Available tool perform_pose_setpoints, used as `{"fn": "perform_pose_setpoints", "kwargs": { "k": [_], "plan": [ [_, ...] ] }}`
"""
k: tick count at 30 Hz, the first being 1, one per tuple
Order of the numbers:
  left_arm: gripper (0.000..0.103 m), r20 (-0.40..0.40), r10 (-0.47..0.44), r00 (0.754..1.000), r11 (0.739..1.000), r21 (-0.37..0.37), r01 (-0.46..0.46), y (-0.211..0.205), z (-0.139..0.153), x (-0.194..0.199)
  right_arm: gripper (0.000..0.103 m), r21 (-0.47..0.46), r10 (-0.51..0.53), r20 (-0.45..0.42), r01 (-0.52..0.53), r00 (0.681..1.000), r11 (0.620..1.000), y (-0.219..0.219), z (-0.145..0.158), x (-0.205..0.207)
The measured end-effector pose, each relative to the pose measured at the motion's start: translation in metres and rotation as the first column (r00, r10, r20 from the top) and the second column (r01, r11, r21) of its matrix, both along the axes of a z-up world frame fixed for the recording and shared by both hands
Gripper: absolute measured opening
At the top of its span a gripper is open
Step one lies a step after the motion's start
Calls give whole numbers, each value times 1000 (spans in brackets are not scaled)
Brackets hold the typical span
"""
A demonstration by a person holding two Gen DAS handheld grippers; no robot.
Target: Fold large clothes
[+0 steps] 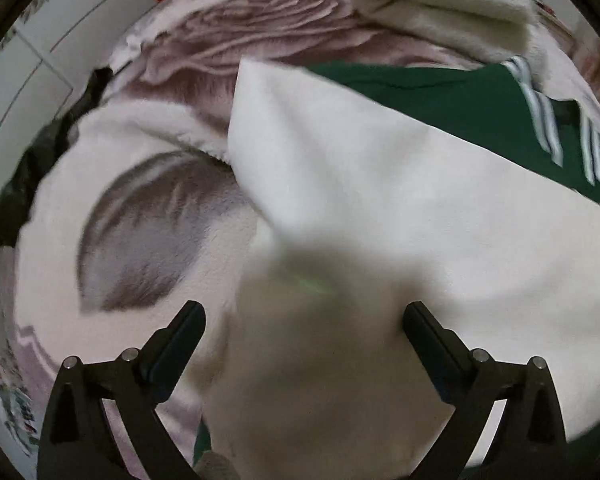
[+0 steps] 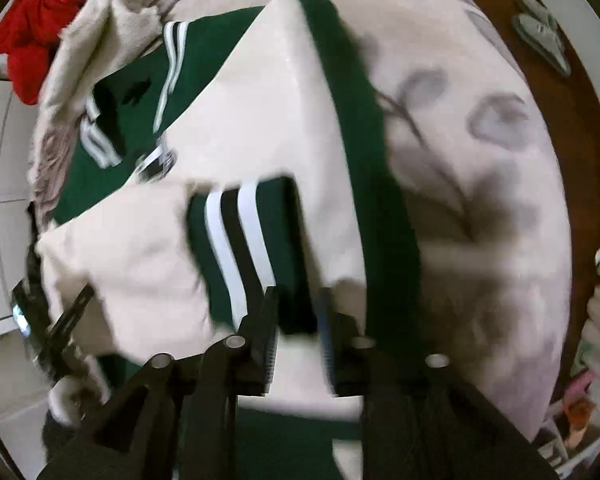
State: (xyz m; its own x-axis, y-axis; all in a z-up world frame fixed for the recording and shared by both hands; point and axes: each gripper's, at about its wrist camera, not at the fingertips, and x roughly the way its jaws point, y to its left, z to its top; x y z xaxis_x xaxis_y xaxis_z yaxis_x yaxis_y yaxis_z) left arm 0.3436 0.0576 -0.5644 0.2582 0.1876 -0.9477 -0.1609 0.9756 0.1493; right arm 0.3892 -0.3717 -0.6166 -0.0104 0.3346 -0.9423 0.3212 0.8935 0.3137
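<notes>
Two tongs in play, one per hand. Your left tongs are spread wide at the bottom of the left wrist view, nothing pinched; the white sleeve lies under and btwn the jaws but the pads aren't pressing it.

Your right tongs, bottom centre of the right wrist view, are narrowed w/ the green cuff and its white and black stripes just above them, cloth running down btwn the jaws. Blur there is heavy, so you can't tell if the pads actually bite.

Jacket (green body, white sleeves) sits on the blanket, a pale one w/ a grey leaf print. In the left view it fills centre to right, green showing upper right w/ striped trim. In the right view the green body runs from upper left down the centre, one white sleeve folded diagonally across it, the other bunched at lower left.

Red cloth is at upper left, beside a cream fuzzy cloth. Brown floor curves down the right edge.
</notes>
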Motion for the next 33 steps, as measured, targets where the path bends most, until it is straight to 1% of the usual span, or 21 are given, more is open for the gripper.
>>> {"fn": "perform_pose_setpoints", "kwargs": {
  "k": [1,2,5,8,12,14,16,18,19,20,22,23,24,25,26,27,28,30,31,32,33],
  "plan": [
    [102,11,-14,1000,1000,7,14,-5,8,-11,52,2,-12,8,12,1000,1000,-5,12,-19],
    [102,24,-30,999,1000,11,29,-10,18,-24,57,-5,-26,11,26,1000,1000,-11,21,-36],
    [102,44,-46,998,999,24,45,-18,38,-58,58,-53,-114,-16,113,993,992,-41,34,-94],
    [102,25,-32,999,999,11,32,-28,45,-91,58,-30,-211,-85,209,974,977,-72,16,-137],
    [102,-33,2,999,1000,26,-1,-42,45,-134,58,114,-249,-147,267,957,957,-93,-29,-165],
    [102,-52,10,999,999,46,-7,-52,48,-153,58,161,-242,-106,257,965,953,-92,-34,-162],
    [102,-73,13,997,997,77,-8,-69,49,-172,58,146,-187,-26,188,982,971,-88,-29,-148],
    [102,-94,17,995,995,98,-8,-92,50,-191,58,76,-32,54,28,998,997,-70,-27,-123],
    [102,-107,20,994,994,106,-9,-107,49,-198,58,30,35,66,-37,997,999,-60,-29,-114],
    [102,-110,21,994,994,109,-9,-119,48,-202,58,-64,146,82,-141,986,988,-45,-33,-100],
    [102,-97,20,995,993,119,-9,-141,49,-206,56,-178,303,107,-281,947,943,-23,-41,-82],
    [102,-91,25,996,993,119,-14,-154,49,-207,30,-224,355,141,-319,924,921,-17,-42,-77],
    [102,-87,34,996,993,111,-24,-167,47,-206,16,-196,346,173,-312,922,930,-18,-40,-74],
    [102,-88,42,995,994,102,-33,-178,41,-203,11,-173,296,191,-264,936,949,-25,-37,-75],
    [102,-92,51,994,995,91,-43,-184,35,-201,8,-89,176,222,-160,959,983,-45,-34,-78],
    [102,-107,64,992,995,85,-55,-192,24,-199,8,-3,25,203,-24,979,1000,-71,-39,-86],
    [102,-125,71,990,994,89,-60,-196,14,-197,6,55,-123,134,116,983,992,-97,-53,-97],
    [102,-165,86,983,993,92,-72,-203,-7,-197,6,181,-319,-42,321,947,930,-134,-91,-120],
    [102,-177,97,979,992,91,-82,-205,-15,-199,7,207,-331,-64,337,942,919,-140,-97,-125],
    [103,-172,108,979,992,90,-93,-204,-17,-200,8,203,-294,-45,297,955,933,-140,-93,-123],
    [102,-164,114,980,991,87,-100,-203,-17,-201,8,175,-211,-5,208,978,962,-134,-83,-116]
  ]
}}
